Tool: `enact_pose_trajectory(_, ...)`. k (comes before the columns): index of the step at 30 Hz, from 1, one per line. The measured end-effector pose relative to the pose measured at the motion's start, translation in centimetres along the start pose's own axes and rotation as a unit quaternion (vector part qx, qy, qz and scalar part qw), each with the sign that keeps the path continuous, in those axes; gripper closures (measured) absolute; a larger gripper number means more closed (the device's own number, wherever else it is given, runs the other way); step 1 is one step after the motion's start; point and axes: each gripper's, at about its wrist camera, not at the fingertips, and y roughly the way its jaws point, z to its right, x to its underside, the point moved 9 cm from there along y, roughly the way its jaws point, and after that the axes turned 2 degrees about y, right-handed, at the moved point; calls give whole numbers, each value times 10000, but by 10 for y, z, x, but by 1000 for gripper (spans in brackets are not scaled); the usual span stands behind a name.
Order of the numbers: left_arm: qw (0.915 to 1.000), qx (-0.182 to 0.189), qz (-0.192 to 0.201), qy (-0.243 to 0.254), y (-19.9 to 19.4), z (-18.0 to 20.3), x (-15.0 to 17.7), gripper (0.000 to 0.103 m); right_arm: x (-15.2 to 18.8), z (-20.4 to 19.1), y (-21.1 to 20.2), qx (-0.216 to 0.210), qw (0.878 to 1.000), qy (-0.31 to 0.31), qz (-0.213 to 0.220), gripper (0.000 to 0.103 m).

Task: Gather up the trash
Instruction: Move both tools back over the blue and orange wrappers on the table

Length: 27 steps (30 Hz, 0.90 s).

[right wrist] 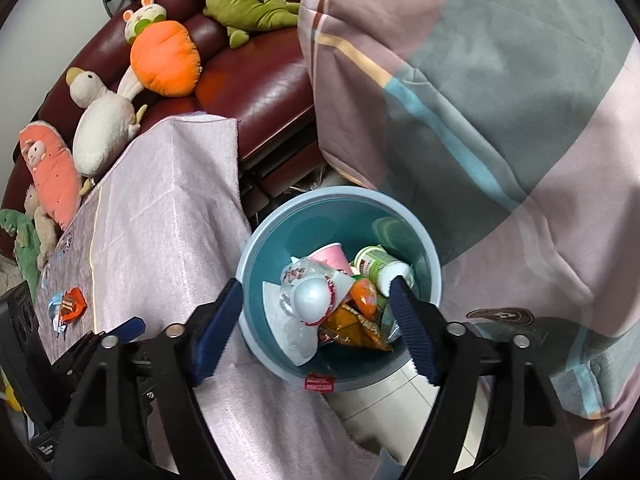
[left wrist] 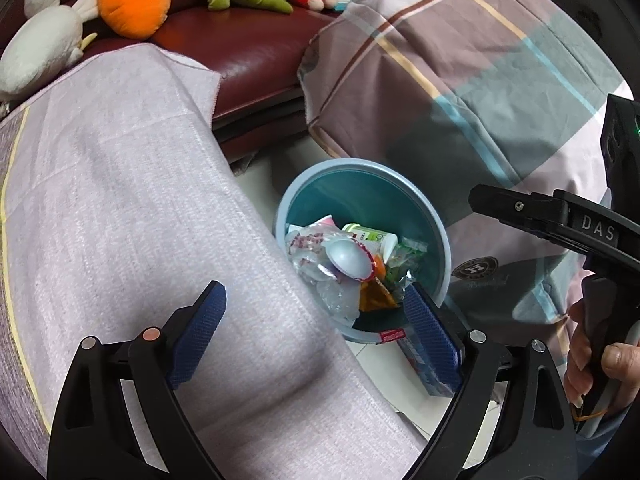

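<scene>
A blue trash bin [right wrist: 430,280] stands on the floor beside the cloth-covered table [right wrist: 160,208]. It holds a pink cup [right wrist: 334,256], a green-and-white bottle [right wrist: 376,266], a silver foil ball [right wrist: 312,300] and wrappers. My right gripper [right wrist: 316,332] is open and empty right above the bin. My left gripper [left wrist: 316,332] is open and empty over the table edge, next to the bin [left wrist: 432,216]. An orange wrapper [right wrist: 72,304] and a blue wrapper [right wrist: 54,306] lie on the table at the left.
A dark red sofa [right wrist: 256,92] with several plush toys [right wrist: 168,60] stands behind the table. A plaid quilt [right wrist: 500,128] hangs at the right of the bin. White floor tile [right wrist: 384,404] shows below the bin. The right gripper's body [left wrist: 560,224] shows at the right edge.
</scene>
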Motion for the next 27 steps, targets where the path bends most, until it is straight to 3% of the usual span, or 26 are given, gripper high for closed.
enact_pose_trajectory(15, 9984, -7, 358, -437, -46, -39, 15, 11, 20, -52, -12, 74, 9992, -367, -115, 28)
enact_pose_trajectory(27, 9906, -466, 701, -1081, -104, -134, 53, 10, 49, -154, 1, -180, 9928, -1123, -388, 28)
